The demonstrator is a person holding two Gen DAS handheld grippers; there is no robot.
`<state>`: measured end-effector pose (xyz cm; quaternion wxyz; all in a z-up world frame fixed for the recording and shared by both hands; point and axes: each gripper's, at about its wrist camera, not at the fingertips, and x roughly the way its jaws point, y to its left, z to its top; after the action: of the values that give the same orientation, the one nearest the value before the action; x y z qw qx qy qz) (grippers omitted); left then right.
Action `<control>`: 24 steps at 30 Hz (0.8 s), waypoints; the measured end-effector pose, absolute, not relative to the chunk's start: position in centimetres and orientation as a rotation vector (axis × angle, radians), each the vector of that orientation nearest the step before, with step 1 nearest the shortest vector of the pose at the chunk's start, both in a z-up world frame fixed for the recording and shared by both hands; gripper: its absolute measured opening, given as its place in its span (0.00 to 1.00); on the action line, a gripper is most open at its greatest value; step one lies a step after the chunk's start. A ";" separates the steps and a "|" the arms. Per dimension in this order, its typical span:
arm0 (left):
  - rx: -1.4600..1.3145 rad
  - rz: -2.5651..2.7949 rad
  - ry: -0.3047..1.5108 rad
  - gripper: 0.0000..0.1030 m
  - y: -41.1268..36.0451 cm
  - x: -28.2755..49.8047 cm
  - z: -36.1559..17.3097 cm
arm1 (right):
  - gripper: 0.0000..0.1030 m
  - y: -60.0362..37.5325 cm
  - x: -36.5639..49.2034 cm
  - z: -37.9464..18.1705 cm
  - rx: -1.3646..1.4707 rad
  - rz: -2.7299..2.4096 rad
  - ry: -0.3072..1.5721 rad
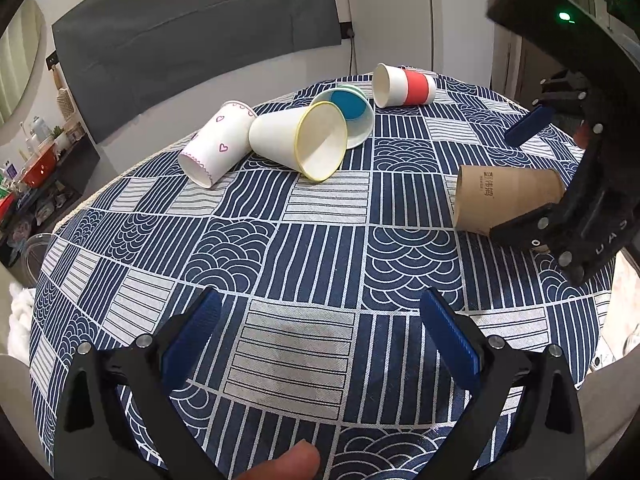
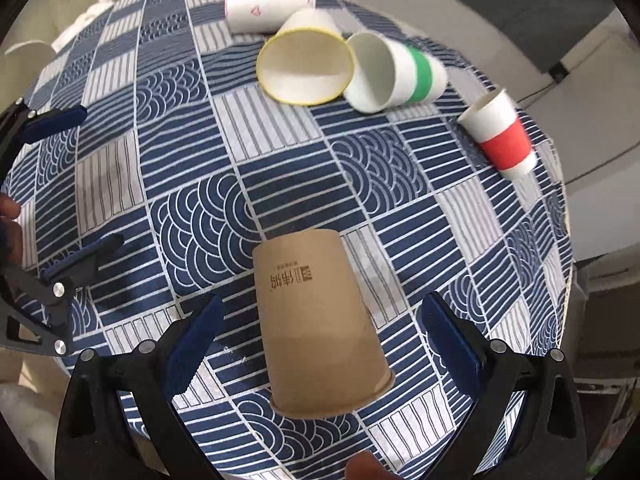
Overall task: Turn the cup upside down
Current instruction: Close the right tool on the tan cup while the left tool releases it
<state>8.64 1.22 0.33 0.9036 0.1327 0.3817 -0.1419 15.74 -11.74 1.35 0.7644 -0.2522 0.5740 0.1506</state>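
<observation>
A brown paper cup lies on its side on the patterned tablecloth, its base pointing away from my right gripper and its rim toward it. My right gripper is open, its blue pads on either side of the cup without touching it. The cup also shows in the left wrist view, with the right gripper around its far end. My left gripper is open and empty over the near part of the tablecloth.
Several other paper cups lie on their sides at the far end: a heart-print cup, a yellow-rimmed cup, a green-banded cup and a red-banded cup. The table edge curves round on all sides.
</observation>
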 end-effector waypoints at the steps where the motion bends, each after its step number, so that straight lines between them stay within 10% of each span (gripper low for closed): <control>1: 0.282 -0.292 0.791 0.94 1.2 8.7 0.2 | 0.92 -11.5 16.2 0.9 -0.559 0.335 1.285; 5: 0.304 -0.306 0.803 0.94 0.9 8.6 -0.1 | 0.88 -11.3 17.9 -0.2 -0.544 0.340 1.397; 7: 0.318 -0.303 0.804 0.94 0.7 8.5 -0.2 | 0.51 -11.3 18.5 -0.7 -0.547 0.332 1.428; 24: 0.251 -0.174 0.835 0.94 3.5 8.0 0.4 | 0.51 -9.6 16.7 6.2 -0.238 0.608 1.006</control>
<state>8.04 3.48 0.37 0.9027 0.1213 0.4041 -0.0840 16.74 -9.60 6.25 0.8253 -0.1121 0.4736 0.2862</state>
